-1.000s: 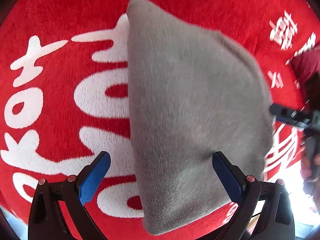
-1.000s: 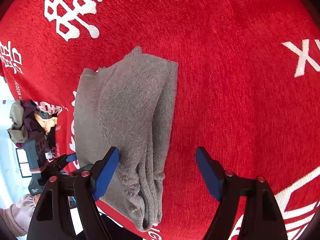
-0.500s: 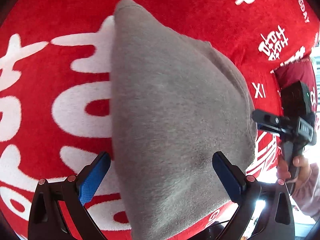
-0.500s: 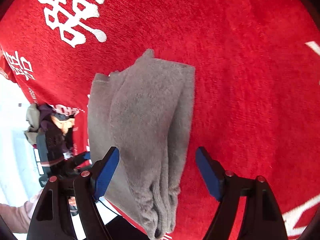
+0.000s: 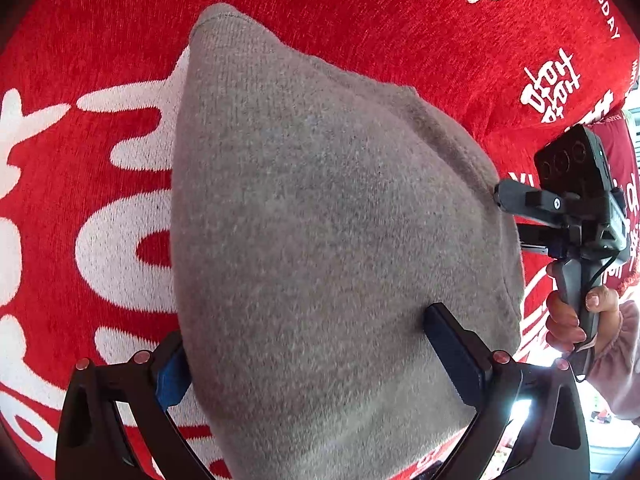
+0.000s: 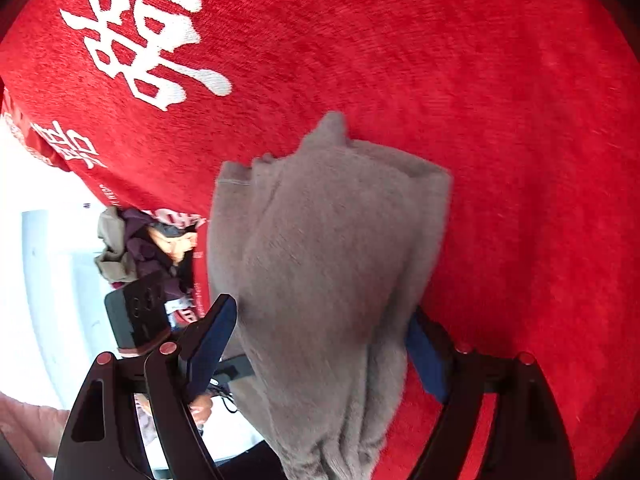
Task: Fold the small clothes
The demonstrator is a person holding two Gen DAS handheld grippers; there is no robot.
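A folded grey knit garment [image 5: 320, 240] lies on a red cloth with white lettering [image 5: 100, 60]. My left gripper [image 5: 316, 356] is open, its fingers on either side of the garment's near end, the fabric bulging between them. My right gripper [image 6: 320, 344] is also open and straddles the garment [image 6: 328, 260] from the other side. The right gripper [image 5: 560, 216] shows in the left wrist view at the garment's right edge, held by a hand [image 5: 576, 316]. The left gripper's body [image 6: 136, 316] shows at the left in the right wrist view.
A heap of mixed clothes [image 6: 136, 248] lies past the red cloth's edge [image 6: 120, 200], over a white floor. The red cloth [image 6: 480, 80] stretches far beyond the garment. White characters [image 6: 144, 40] are printed at its upper left.
Both grippers have moved in over the garment, which now fills the gap between each pair of fingers. The right gripper has come closer to the garment's edge.
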